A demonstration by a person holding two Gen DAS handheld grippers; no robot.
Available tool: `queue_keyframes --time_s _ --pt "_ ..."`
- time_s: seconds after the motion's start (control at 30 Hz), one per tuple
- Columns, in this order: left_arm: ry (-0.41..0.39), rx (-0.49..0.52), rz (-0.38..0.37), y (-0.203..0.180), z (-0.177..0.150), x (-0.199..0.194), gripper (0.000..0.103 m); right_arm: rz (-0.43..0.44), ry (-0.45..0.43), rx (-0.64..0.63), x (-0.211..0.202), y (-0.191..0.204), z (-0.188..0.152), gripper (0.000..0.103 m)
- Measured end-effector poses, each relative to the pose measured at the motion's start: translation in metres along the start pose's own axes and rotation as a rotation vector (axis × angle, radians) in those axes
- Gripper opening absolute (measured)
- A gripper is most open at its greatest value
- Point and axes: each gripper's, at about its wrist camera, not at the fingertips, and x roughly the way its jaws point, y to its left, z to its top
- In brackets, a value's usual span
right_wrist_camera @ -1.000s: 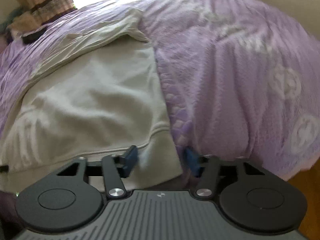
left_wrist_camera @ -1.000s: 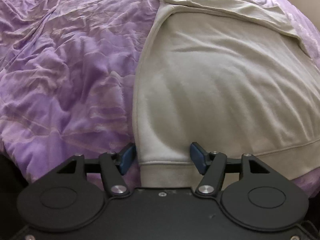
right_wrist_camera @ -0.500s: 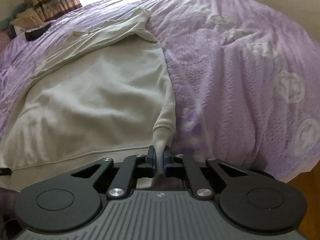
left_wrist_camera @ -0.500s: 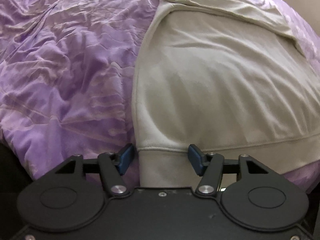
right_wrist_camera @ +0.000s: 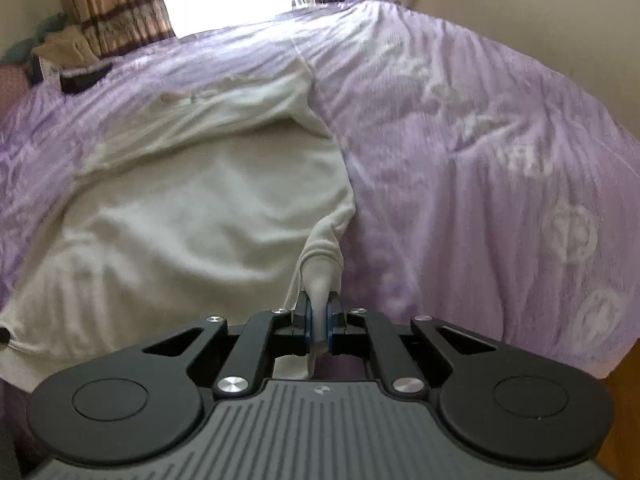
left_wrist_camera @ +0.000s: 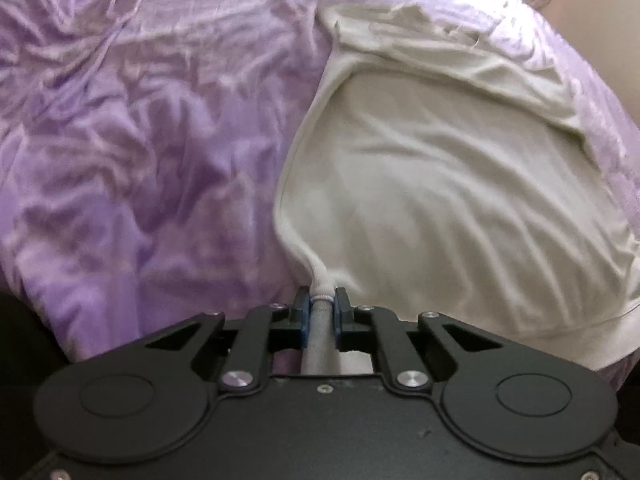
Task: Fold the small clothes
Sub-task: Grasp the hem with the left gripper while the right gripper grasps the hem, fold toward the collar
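Note:
A cream sweatshirt (left_wrist_camera: 440,184) lies flat on the purple bedspread (left_wrist_camera: 140,140), sleeves folded across its far end. My left gripper (left_wrist_camera: 320,300) is at the hem's near left corner. Its jaws are closing tight there and the blue pads press the ribbed cloth, which rises in a bunched peak. In the right wrist view the same sweatshirt (right_wrist_camera: 200,216) fills the left half. My right gripper (right_wrist_camera: 319,308) is shut on the hem's near right corner, which is pulled up off the bedspread (right_wrist_camera: 460,160).
Striped curtains (right_wrist_camera: 112,4) and a bright window stand behind the bed. A dark flat object (right_wrist_camera: 84,78) and a heap of cloth (right_wrist_camera: 60,46) rest at the far left. Wooden floor (right_wrist_camera: 624,420) shows past the bed's right edge.
Both grippers went from open astride the hem corners to shut on them, the right one first. Both have risen, lifting the corners into peaks.

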Motion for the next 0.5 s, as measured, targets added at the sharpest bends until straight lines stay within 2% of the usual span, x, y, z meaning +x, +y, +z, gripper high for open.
queue_keyframes --time_s 0.17,0.33,0.4,0.43,0.5 --pt "-0.082 0.021 -0.017 -0.012 0.035 -0.011 0.009 0.043 -0.07 0.043 0.001 -0.001 0.029 0.007" --pt "-0.181 0.051 -0.032 -0.026 0.103 -0.011 0.009 0.073 -0.15 0.034 0.01 0.012 0.083 0.006" --pt "-0.214 0.081 -0.019 -0.037 0.147 0.003 0.009 0.089 -0.186 0.015 0.023 0.02 0.121 0.006" --pt "-0.231 0.074 -0.013 -0.041 0.179 0.01 0.009 0.102 -0.215 0.022 0.031 0.022 0.144 0.006" --pt "-0.326 0.064 -0.024 -0.053 0.252 0.016 0.011 0.135 -0.301 0.037 0.052 0.029 0.203 0.004"
